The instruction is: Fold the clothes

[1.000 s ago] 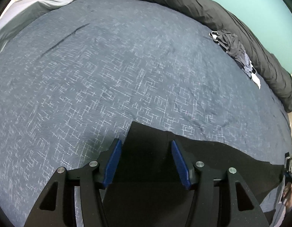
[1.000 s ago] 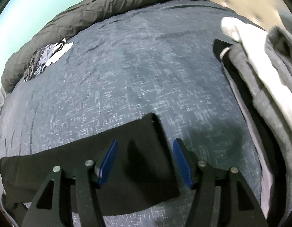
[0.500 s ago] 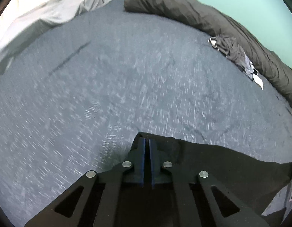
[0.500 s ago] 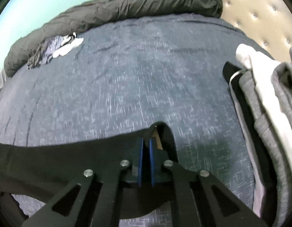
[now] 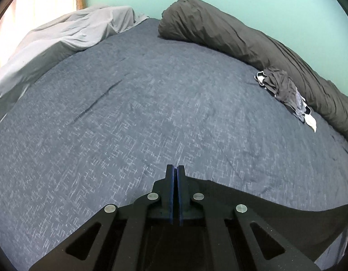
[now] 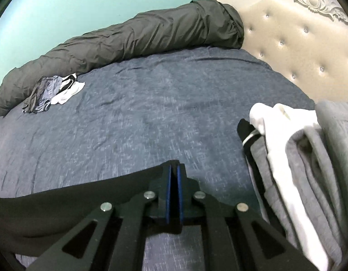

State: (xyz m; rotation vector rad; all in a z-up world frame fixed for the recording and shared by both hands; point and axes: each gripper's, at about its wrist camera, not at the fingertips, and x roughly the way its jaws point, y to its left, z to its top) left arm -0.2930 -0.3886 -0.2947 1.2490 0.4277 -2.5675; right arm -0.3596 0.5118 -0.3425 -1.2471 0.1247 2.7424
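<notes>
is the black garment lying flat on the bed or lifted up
Lifted along one edge: the black garment is pinched in both shut grippers, left and right, stretched between them.

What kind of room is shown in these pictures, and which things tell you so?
Most likely a bedroom: a wide bed with a dark blue cover, a tufted cream headboard at its end, and a rolled dark duvet along the green wall.
</notes>
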